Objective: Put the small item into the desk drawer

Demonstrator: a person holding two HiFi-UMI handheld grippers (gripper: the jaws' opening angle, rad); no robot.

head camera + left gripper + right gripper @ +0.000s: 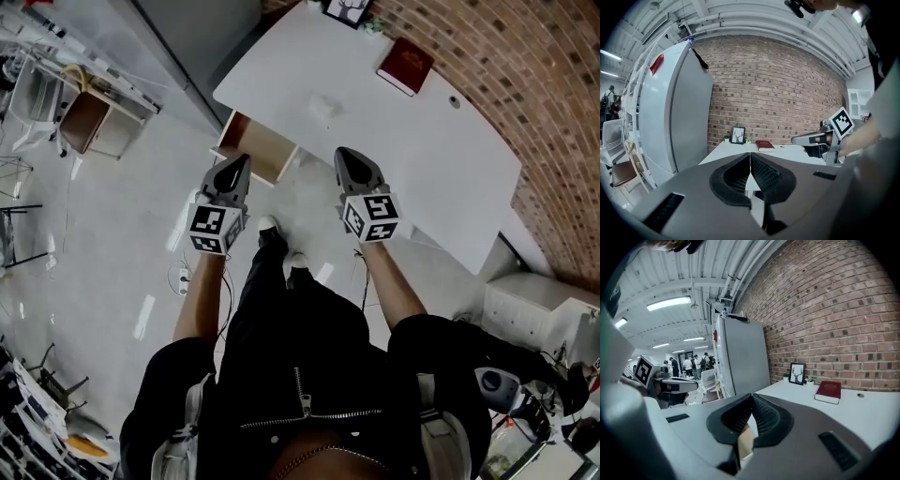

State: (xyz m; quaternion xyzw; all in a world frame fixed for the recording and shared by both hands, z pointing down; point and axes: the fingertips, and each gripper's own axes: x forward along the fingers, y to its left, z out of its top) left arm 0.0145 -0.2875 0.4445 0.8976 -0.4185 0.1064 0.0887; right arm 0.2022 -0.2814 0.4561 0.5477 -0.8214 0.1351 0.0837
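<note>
The white desk point(431, 159) has its wooden drawer point(258, 145) pulled open at the front left corner. A small pale item point(323, 107) lies on the desktop behind the drawer; its shape is hard to make out. My left gripper point(243, 161) hovers just in front of the drawer, shut and empty. My right gripper point(343, 154) is level with it, over the desk's front edge, also shut with nothing between its jaws. In the left gripper view the jaws point(750, 161) meet tip to tip. The right gripper view shows its jaws point(751, 401) closed, with the wooden drawer point(745, 442) below them.
A red book point(405, 66) and a framed deer picture point(347, 9) lie at the desk's far side by the brick wall point(525, 84). A tall grey fridge point(675, 108) stands left of the desk. A white cabinet point(534, 314) is at the right. Several people stand far off point(689, 365).
</note>
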